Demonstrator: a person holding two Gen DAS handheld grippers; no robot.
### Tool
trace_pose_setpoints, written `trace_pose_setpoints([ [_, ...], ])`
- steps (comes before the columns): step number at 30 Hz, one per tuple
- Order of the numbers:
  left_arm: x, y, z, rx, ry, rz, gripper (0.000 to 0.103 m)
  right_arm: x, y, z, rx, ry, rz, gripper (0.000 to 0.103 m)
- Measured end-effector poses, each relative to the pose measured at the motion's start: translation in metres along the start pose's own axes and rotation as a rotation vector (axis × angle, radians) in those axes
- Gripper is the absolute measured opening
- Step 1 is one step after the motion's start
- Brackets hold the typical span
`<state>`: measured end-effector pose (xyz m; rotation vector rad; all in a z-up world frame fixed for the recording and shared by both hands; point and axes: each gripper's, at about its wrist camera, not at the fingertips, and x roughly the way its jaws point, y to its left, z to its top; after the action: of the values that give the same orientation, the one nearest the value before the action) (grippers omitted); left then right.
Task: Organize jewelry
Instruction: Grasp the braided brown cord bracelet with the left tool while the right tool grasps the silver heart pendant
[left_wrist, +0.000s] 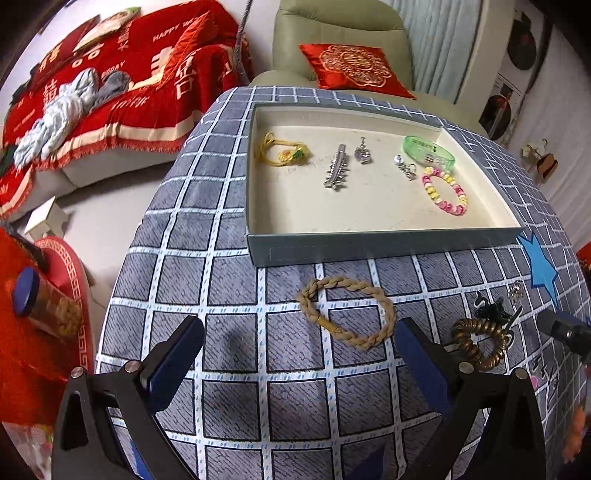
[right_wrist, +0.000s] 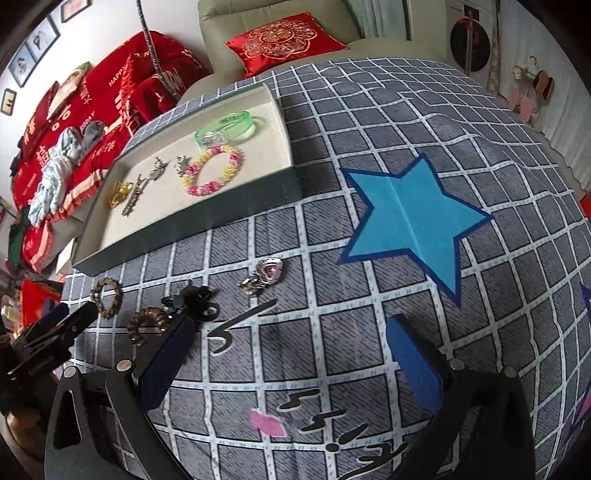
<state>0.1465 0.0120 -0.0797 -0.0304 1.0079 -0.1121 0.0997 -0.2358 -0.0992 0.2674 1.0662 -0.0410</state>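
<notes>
Here both tongs (left_wrist: 299, 354) (right_wrist: 288, 350) gape wide; nothing held.

The left gripper (left_wrist: 299, 347) has a matte black frame with two angular arms, each carrying a flat finger faced with a dark blue pad (left_wrist: 177, 354). Round silver screws sit on the arms near the finger bases. The right gripper (right_wrist: 288, 354) has the same build: black arms, blue-padded fingers (right_wrist: 417, 365), silver screw heads and triangular cut-outs in the side plates. Seen from the right wrist, the left gripper's body bears small pale lettering, too small to read.
</notes>
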Motion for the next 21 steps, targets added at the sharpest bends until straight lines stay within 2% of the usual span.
trace_pose_setpoints([
  [5, 0.005, 0.001, 0.002, -0.036, 0.012, 0.009, 0.103, 0.004, 0.002, 0.000, -0.006, -0.002, -0.018, 0.103],
  [9, 0.011, -0.001, 0.002, -0.067, 0.027, 0.023, 0.103, 0.011, 0.009, 0.001, -0.010, -0.003, -0.036, 0.095],
  [14, 0.018, -0.002, 0.002, -0.102, 0.032, 0.044, 0.103, 0.017, 0.020, 0.006, -0.026, -0.037, -0.080, 0.092],
  [16, 0.019, -0.004, 0.003, -0.109, 0.029, 0.054, 0.103, 0.019, 0.024, 0.008, -0.035, -0.048, -0.094, 0.089],
  [18, 0.019, -0.006, 0.004, -0.106, 0.022, 0.062, 0.103, 0.022, 0.030, 0.010, -0.062, -0.059, -0.121, 0.080],
  [21, 0.020, -0.009, 0.004, -0.093, 0.020, 0.076, 0.102, 0.025, 0.038, 0.010, -0.105, -0.067, -0.157, 0.075],
])
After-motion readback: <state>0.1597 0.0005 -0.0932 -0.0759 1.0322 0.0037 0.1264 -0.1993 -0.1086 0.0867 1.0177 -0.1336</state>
